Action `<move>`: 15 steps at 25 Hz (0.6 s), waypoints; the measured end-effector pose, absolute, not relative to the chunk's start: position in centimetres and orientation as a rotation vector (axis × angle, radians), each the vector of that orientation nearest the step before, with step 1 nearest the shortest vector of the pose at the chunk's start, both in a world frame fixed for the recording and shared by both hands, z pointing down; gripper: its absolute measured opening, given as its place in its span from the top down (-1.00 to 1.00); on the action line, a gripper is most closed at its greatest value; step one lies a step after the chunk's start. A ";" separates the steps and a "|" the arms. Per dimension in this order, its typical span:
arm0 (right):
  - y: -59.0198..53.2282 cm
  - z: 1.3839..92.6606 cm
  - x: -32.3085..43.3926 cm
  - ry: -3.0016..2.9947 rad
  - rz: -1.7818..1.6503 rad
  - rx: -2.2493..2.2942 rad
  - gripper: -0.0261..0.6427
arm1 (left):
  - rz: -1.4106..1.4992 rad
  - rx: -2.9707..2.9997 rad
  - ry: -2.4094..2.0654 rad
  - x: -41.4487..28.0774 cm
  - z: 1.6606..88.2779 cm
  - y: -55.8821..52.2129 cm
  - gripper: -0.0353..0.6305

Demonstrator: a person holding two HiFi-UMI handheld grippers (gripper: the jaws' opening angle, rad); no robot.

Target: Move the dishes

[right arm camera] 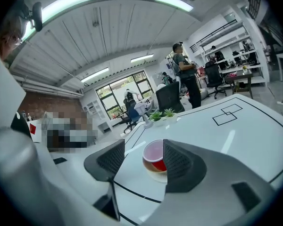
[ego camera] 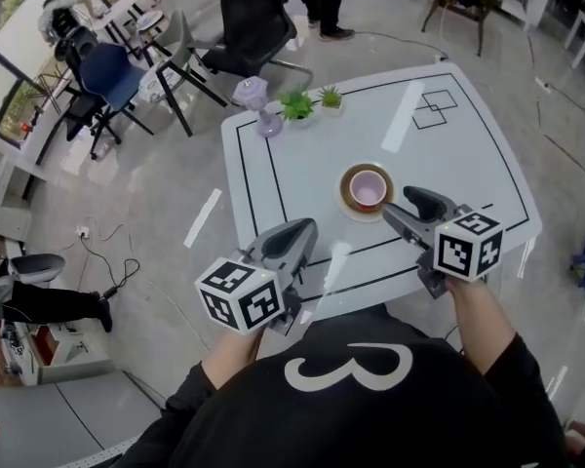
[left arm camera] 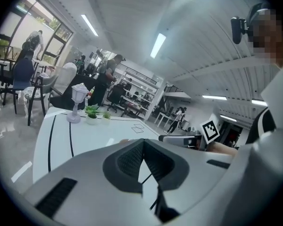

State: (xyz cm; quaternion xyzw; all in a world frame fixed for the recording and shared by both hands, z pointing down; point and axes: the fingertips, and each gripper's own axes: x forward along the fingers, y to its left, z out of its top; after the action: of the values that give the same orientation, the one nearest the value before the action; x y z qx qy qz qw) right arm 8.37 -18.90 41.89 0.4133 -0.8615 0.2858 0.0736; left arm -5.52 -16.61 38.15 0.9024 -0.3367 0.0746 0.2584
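A pink cup [ego camera: 368, 188] stands on a brown-gold saucer [ego camera: 348, 195] near the middle of the white table [ego camera: 468, 154]. My right gripper [ego camera: 398, 206] hovers just to the right of the saucer and is open. In the right gripper view the cup [right arm camera: 154, 155] and saucer [right arm camera: 153, 171] show in the gap beyond its jaws [right arm camera: 144, 148], and the pads touch neither. My left gripper [ego camera: 302, 230] is over the table's near edge, left of the saucer. Its jaws [left arm camera: 143, 142] meet at the tips, with nothing held.
A purple goblet-shaped ornament [ego camera: 256, 105] and two small potted plants [ego camera: 297, 105] [ego camera: 330, 97] stand at the table's far left edge. Black square outlines [ego camera: 434, 108] mark the far right of the table. Office chairs [ego camera: 249, 27] and people stand beyond the table.
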 end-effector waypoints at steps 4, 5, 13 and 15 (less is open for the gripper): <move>-21.2 44.2 7.9 -2.532 0.857 1.199 0.19 | 0.211 2.404 -0.929 -5.4 39.4 -18.3 0.89; -21.8 44.8 7.9 -2.520 0.862 1.196 0.19 | 0.214 2.396 -0.934 -5.4 39.7 -18.7 0.89; -24.5 48.7 8.1 -2.412 0.894 1.181 0.23 | 0.187 2.320 -0.969 -6.6 41.4 -20.8 0.89; -24.7 49.3 8.2 -2.396 0.914 1.178 0.25 | 0.186 2.312 -0.978 -6.8 41.6 -21.0 0.89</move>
State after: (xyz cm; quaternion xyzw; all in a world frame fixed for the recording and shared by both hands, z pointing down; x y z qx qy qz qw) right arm 8.15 -24.74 49.28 0.4121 -0.8382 0.3197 0.1592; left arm -6.76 -21.04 41.63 0.8741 -0.3699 0.0702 0.3069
